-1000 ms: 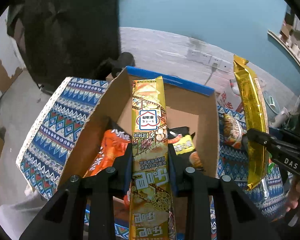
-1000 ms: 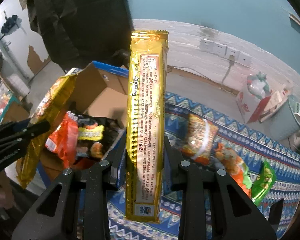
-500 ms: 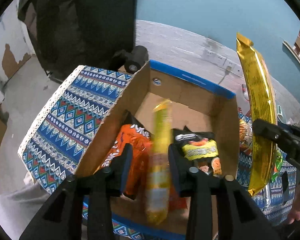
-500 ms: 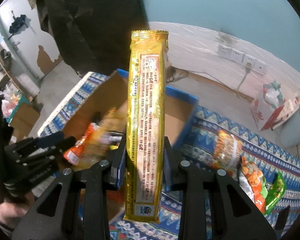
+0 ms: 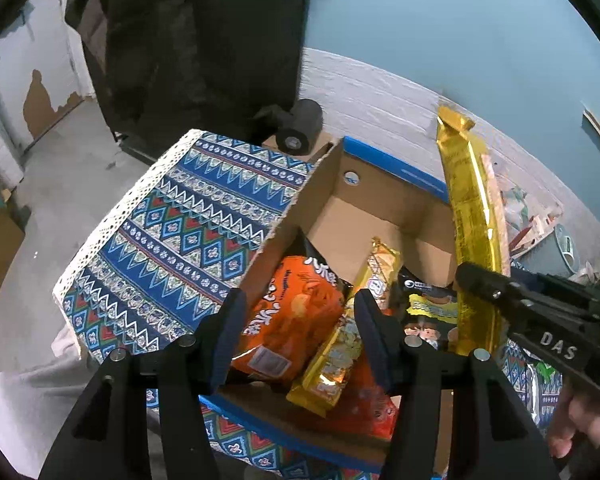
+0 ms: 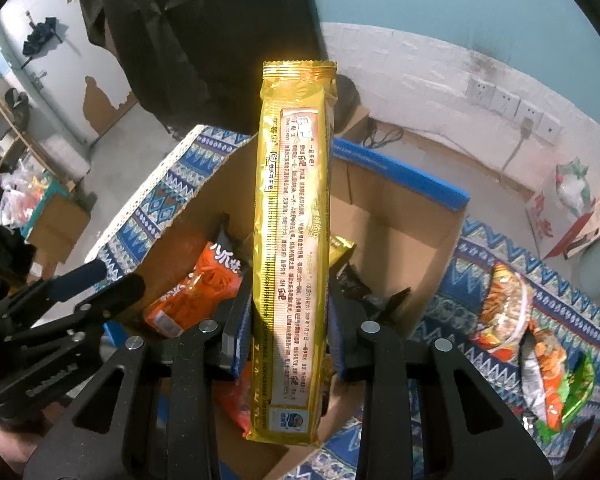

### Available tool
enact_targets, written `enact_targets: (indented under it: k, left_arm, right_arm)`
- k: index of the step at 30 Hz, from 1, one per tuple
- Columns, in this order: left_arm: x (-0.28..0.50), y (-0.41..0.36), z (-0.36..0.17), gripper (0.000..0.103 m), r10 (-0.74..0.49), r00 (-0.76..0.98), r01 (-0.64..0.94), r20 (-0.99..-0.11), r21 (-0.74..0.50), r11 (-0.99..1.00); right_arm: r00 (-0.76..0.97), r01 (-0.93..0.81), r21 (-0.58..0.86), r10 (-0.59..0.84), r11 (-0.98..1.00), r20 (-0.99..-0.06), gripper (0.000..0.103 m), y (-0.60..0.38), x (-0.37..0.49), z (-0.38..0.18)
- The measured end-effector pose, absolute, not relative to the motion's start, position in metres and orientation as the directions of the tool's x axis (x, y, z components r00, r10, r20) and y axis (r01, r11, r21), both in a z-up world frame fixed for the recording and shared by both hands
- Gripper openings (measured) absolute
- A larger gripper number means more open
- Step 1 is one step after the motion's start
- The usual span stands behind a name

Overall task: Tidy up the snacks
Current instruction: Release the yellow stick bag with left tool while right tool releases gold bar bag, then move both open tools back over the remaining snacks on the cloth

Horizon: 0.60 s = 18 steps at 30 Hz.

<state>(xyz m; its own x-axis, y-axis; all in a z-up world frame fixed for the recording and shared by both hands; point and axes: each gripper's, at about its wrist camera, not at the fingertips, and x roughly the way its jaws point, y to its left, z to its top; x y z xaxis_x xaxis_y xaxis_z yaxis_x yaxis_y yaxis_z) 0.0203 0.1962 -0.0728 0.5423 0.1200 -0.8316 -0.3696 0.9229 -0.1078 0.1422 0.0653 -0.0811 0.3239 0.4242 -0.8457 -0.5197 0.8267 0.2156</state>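
An open cardboard box [image 5: 380,216] with a blue rim stands on the patterned cloth. Inside lie an orange bag [image 5: 296,312], a dark packet [image 5: 428,308] and a long gold packet [image 5: 352,340] resting at a slant. My left gripper [image 5: 300,308] hovers over the box's near side; its jaws are opening and nothing is pressed between them. My right gripper [image 6: 288,320] is shut on a second long gold packet [image 6: 294,220], held upright above the box [image 6: 400,216]. In the right wrist view the left gripper [image 6: 116,276] shows at the left.
The patterned cloth [image 5: 172,240] covers the table, which ends at the left. More snack packets [image 6: 504,312] and a green-edged one [image 6: 556,380] lie on the cloth right of the box. A black roll [image 5: 300,132] sits behind the box. A hand [image 5: 572,420] holds the right gripper.
My left gripper let go of its gold packet, which dropped into the box, and its jaws spread. The right gripper carried its gold packet leftward over the box.
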Motion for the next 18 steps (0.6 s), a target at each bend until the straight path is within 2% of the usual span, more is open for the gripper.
enact_targets:
  k: [8,11,18]
  left_arm:
    - [0.019,0.197,-0.073,0.057,0.132,0.535,-0.372,-0.834,-0.092,0.924]
    - [0.02,0.195,-0.072,0.063,0.134,0.536,-0.37,-0.834,-0.089,0.925]
    - [0.021,0.185,-0.071,0.065,0.128,0.538,-0.349,-0.833,-0.082,0.934]
  right_arm:
    - [0.294,-0.524,0.222,0.42,0.822,-0.858,0.032,0.074,0.142,-0.092]
    - [0.303,-0.528,0.227,0.431,0.818,-0.85,0.032,0.072,0.142,-0.087]
    - [0.337,-0.525,0.205,0.423,0.826,-0.841,0.049,0.055,0.138,-0.075]
